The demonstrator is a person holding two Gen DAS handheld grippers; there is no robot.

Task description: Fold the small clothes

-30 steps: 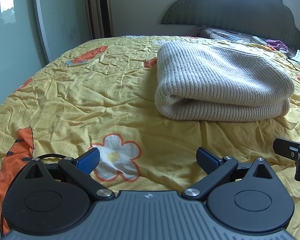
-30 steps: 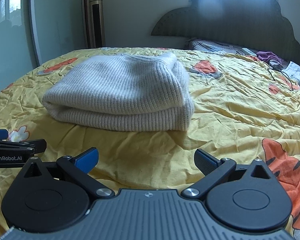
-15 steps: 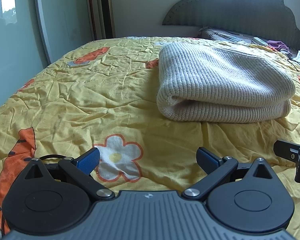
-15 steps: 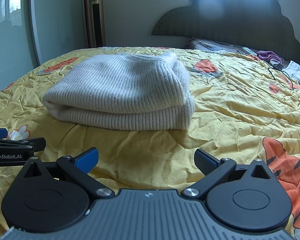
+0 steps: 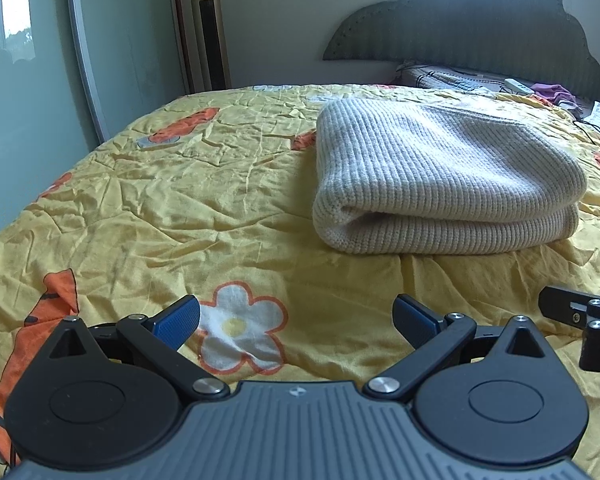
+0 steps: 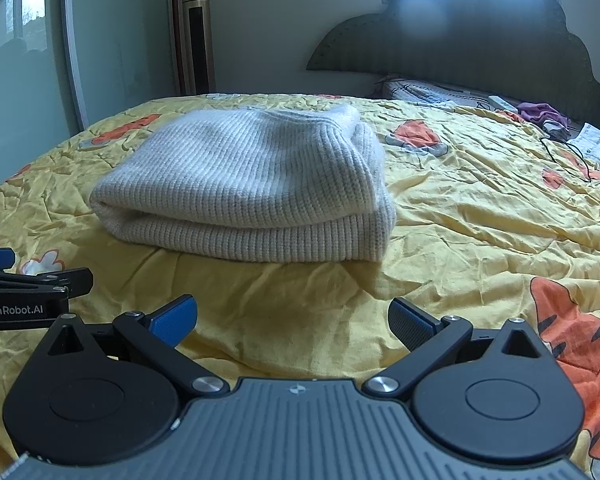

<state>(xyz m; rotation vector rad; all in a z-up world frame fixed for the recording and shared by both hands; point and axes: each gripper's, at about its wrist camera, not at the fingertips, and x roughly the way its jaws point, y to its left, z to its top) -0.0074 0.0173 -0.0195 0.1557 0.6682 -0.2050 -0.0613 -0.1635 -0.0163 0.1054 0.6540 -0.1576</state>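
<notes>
A cream ribbed knit sweater lies folded in a thick flat bundle on the yellow flowered bedspread. My left gripper is open and empty, low over the bedspread, well short of the sweater and to its left. My right gripper is also open and empty, in front of the sweater's near edge. Each gripper shows at the other view's border: the right one at the right edge, the left one at the left edge.
A dark scalloped headboard stands at the far end. Patterned pillows, a purple cloth and a black cable lie near it. A tall tower fan and a glass wardrobe door stand on the left.
Both grippers have tilted up and drawn back slightly, so more of the wall and headboard shows. Both stay open; the sweater has not moved.
</notes>
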